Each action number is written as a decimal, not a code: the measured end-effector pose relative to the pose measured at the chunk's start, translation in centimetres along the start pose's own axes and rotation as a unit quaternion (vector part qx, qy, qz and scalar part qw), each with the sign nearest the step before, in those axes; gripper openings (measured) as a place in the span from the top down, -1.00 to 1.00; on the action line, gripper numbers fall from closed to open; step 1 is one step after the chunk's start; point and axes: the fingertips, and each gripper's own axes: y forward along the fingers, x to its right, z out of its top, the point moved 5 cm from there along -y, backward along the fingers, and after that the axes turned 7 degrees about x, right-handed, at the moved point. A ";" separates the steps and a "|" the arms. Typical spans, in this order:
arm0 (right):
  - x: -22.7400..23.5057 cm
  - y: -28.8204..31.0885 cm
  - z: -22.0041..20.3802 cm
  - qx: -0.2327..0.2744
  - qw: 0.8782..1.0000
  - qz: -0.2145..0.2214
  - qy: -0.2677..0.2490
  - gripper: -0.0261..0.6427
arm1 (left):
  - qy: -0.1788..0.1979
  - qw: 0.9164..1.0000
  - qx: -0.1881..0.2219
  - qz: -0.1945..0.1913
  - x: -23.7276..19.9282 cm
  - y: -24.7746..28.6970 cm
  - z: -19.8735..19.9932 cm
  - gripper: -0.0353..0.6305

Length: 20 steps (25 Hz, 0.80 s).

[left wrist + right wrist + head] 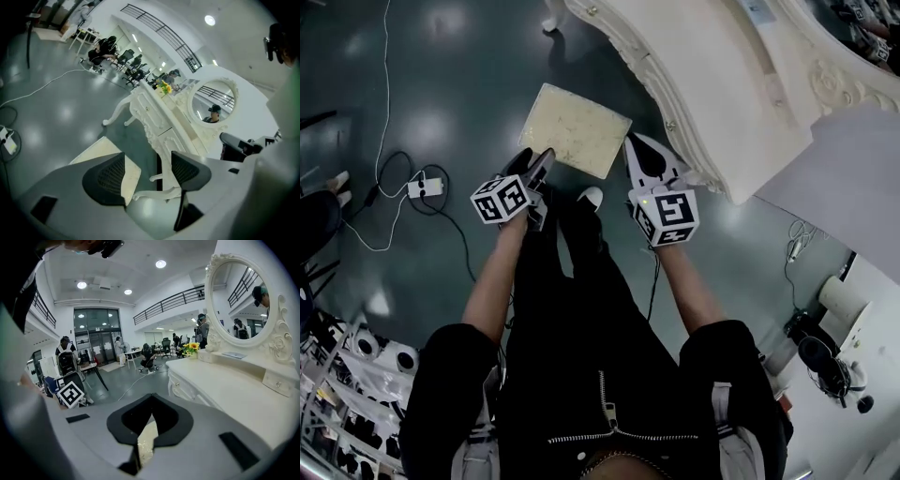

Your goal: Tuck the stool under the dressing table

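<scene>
1. Head view: the stool, seen as a square cream seat, stands on the dark floor in the upper middle of the frame. It is just beside the carved edge of the white dressing table, which fills the upper right, and it is not under the table.
2. Head view: the left gripper points at the seat's lower left edge and the right gripper at its lower right corner. From here I cannot tell whether either one touches it. A power strip with a white cable lies on the floor at the left.
3. Left gripper view: the left gripper has its jaws spread wide with nothing pinched. The stool lies low in the frame, partly behind the left-hand jaw, with a strip of its seat showing in the gap. The dressing table runs up the middle, with its round mirror at the right and yellow flowers on top.
4. Right gripper view: the right gripper has its jaw tips pressed together. A sliver of the stool shows through the slit below the tips. The dressing table spreads across the right, its mirror at the upper right and the flowers near the centre.
</scene>
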 end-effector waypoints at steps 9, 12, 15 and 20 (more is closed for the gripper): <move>-0.6 1.8 -6.4 -0.038 0.998 -0.011 0.040 0.90 | -0.099 0.993 -0.029 0.062 -9.1 2.4 -9.3 -0.04; -0.6 2.4 -8.2 -0.048 0.997 -0.013 0.053 0.90 | -0.163 0.983 -0.026 0.084 -11.5 4.0 -11.5 -0.08; -0.8 3.1 -10.1 -0.060 0.996 -0.013 0.062 0.90 | -0.193 0.975 -0.037 0.100 -14.0 5.9 -13.8 -0.09; -0.9 4.0 -13.1 -0.074 0.994 -0.024 0.078 0.90 | -0.232 0.966 -0.043 0.108 -17.3 8.2 -16.6 -0.11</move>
